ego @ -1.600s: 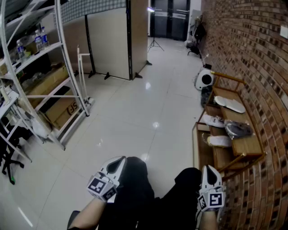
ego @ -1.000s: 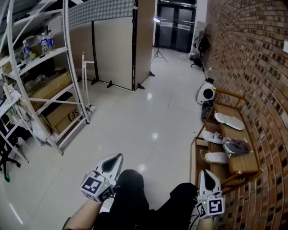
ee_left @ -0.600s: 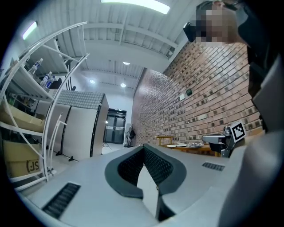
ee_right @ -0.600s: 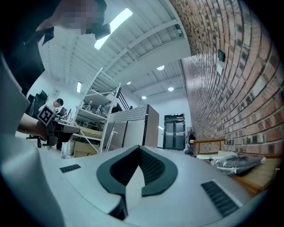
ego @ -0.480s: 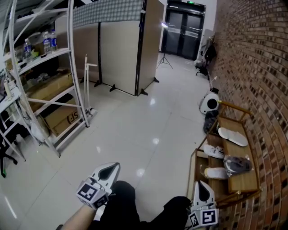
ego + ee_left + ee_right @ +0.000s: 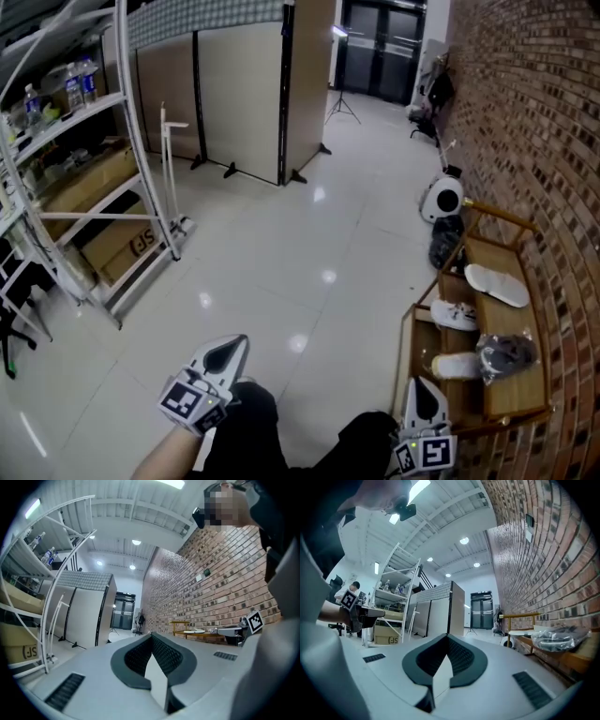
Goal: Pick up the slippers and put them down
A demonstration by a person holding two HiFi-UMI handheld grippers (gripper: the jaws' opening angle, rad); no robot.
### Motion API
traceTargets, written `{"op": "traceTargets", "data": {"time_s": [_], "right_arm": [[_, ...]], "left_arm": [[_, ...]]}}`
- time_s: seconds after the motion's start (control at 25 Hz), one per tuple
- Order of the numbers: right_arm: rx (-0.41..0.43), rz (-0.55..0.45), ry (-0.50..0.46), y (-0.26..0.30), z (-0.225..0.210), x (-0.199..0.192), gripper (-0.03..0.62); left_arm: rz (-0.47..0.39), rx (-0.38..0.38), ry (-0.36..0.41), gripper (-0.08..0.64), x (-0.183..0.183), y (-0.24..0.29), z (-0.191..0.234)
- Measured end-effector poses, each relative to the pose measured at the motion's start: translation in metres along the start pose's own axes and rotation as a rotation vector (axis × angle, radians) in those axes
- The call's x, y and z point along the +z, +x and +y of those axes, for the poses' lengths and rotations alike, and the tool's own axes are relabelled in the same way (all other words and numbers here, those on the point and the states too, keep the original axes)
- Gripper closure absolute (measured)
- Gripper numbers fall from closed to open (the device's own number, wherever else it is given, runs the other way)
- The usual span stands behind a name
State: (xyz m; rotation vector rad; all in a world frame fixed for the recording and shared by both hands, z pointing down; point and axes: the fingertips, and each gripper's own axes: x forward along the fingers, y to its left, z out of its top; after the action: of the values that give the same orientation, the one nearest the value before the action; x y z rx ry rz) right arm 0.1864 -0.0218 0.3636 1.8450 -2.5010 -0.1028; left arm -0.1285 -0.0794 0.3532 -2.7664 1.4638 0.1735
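A white slipper point(image 6: 497, 284) lies on the top board of a low wooden rack point(image 6: 514, 323) by the brick wall. Beside it sits a grey item in a clear bag point(image 6: 506, 354). Two more white slippers point(image 6: 455, 314) point(image 6: 457, 366) rest on the lower shelf. My left gripper point(image 6: 238, 341) is shut and empty, low in the head view, far left of the rack. My right gripper point(image 6: 424, 382) is also shut and empty, just short of the rack's near end. The right gripper view shows its closed jaws point(image 6: 447, 636) with the bagged item point(image 6: 555, 638) off to the right.
White metal shelving point(image 6: 94, 187) with cardboard boxes point(image 6: 131, 246) stands at the left. Beige partition screens point(image 6: 239, 84) stand at the back. A round white appliance point(image 6: 442, 199) and a black bag point(image 6: 445, 242) sit beyond the rack. The brick wall point(image 6: 534, 112) runs along the right.
The view has advanced along the shiny floor and the rack sits nearer. Both grippers moved forward with it, sank lower in the picture and stayed shut.
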Motion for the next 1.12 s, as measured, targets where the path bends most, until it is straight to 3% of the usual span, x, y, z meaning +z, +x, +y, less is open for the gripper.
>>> {"op": "traceTargets", "data": {"time_s": [0.4, 1.12], "right_arm": [[-0.028, 0.005, 0.016, 0.037, -0.021, -0.003, 0.583], [-0.143, -0.048, -0.023, 0.063, -0.050, 0.027, 0.583]], "left_arm": [[0.020, 0.008, -0.039, 0.560, -0.015, 0.041, 0.020], [-0.015, -0.151, -0.021, 0.560, -0.001, 0.128, 0.018]]}}
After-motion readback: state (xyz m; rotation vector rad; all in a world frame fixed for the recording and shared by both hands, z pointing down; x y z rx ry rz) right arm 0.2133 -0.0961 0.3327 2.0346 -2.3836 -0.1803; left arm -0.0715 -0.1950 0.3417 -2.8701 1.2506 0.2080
